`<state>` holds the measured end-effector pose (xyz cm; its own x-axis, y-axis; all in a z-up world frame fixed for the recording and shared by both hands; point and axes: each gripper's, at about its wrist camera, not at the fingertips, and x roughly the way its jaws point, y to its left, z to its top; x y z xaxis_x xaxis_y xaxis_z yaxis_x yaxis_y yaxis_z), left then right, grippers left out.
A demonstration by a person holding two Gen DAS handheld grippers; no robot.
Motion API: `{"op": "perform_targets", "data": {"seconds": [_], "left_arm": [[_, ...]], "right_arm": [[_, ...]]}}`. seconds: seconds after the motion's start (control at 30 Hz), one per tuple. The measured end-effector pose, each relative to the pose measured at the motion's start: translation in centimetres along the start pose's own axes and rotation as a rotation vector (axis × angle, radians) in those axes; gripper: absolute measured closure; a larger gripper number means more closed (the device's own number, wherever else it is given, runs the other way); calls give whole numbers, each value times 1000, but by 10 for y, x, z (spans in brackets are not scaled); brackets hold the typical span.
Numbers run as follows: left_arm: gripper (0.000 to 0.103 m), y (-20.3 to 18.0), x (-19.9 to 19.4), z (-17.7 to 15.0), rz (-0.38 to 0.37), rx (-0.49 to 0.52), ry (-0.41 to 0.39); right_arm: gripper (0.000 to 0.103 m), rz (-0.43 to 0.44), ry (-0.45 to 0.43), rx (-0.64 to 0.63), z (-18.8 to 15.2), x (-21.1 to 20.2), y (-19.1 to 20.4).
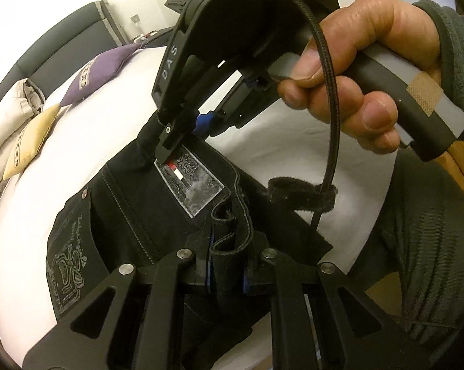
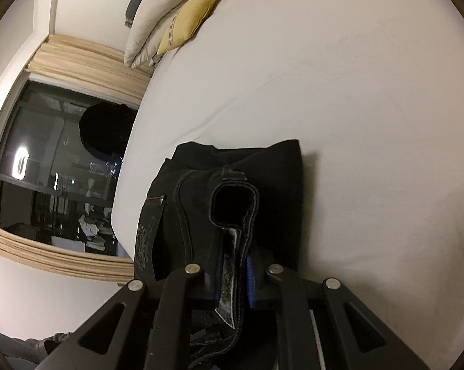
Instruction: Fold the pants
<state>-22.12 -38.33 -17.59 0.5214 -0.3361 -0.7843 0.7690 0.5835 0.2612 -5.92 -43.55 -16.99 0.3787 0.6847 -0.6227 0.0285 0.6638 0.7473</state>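
I have the black pants [image 1: 133, 203] by the waistband at two spots, because a fold only lands square if both corners of the top edge travel together. My left gripper [image 1: 227, 265] is pinched nearly closed on a bunched stretch of the waistband hem, the cloth pressed between its blue pads. My right gripper [image 2: 232, 277] is clamped just as tight on the band at the maker's patch [image 1: 190, 182], its fingers narrowed onto the thick layered edge; from the left camera I see it bite there with my right hand [image 1: 355, 83] wrapped round its handle. The pants hang from these two grips, and the rest lies doubled on the white bed [image 2: 339, 108], near the edge closest to me and well apart from the pillows [image 2: 173, 21] at the head. Gripping the band rather than the loose legs gives me the stiffest line to steer, I judge.
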Motion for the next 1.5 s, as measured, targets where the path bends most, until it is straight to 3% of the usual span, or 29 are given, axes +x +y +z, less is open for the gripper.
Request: {"op": "perform_targets", "data": {"seconds": [0.17, 0.33, 0.43, 0.53, 0.6, 0.63, 0.83, 0.97, 1.07, 1.2, 1.27, 1.33, 1.37, 1.43, 1.5], "left_arm": [[91, -11, 13, -3, 17, 53, -16], [86, -34, 10, -37, 74, 172, -66], [81, -43, 5, -43, 80, 197, -96], [68, -49, -4, -54, 69, 230, -138], [36, -46, -13, -63, 52, 219, -179], [34, -46, -19, -65, 47, 212, -197], [34, -11, -73, -94, 26, 80, -234], [31, 64, -89, -102, 77, -103, -225], [31, 109, -69, -104, 87, -243, -151], [31, 141, -31, -108, 23, -405, 21], [31, 139, -16, -116, 32, -395, 90], [30, 139, -11, -124, 28, -427, 109], [30, 141, -11, -125, 26, -443, 116], [30, 142, -11, -124, 32, -448, 135], [30, 143, -8, -124, 40, -449, 148]], "right_arm": [[89, -16, 7, -17, 1, 0, 0], [89, 17, 25, 24, 2, 8, -21], [78, 38, 22, 20, 0, 4, -19], [67, 47, -2, 31, 0, -9, -19], [59, 37, -30, 34, 0, -19, -18], [54, 30, -45, 41, -1, -25, -19], [53, 10, -126, 15, -11, -70, -5], [53, 121, -146, -54, -24, -85, 32], [53, 256, -121, -63, -40, -63, 50], [53, 262, -23, -18, -69, -12, 44], [58, 186, 23, 23, -85, 12, 28], [96, 175, -5, 70, -98, 16, 3], [102, 181, -19, 103, -101, 12, -7], [103, 205, -41, 146, -106, 2, -19], [100, 138, -59, 122, -106, -16, -19]]}}
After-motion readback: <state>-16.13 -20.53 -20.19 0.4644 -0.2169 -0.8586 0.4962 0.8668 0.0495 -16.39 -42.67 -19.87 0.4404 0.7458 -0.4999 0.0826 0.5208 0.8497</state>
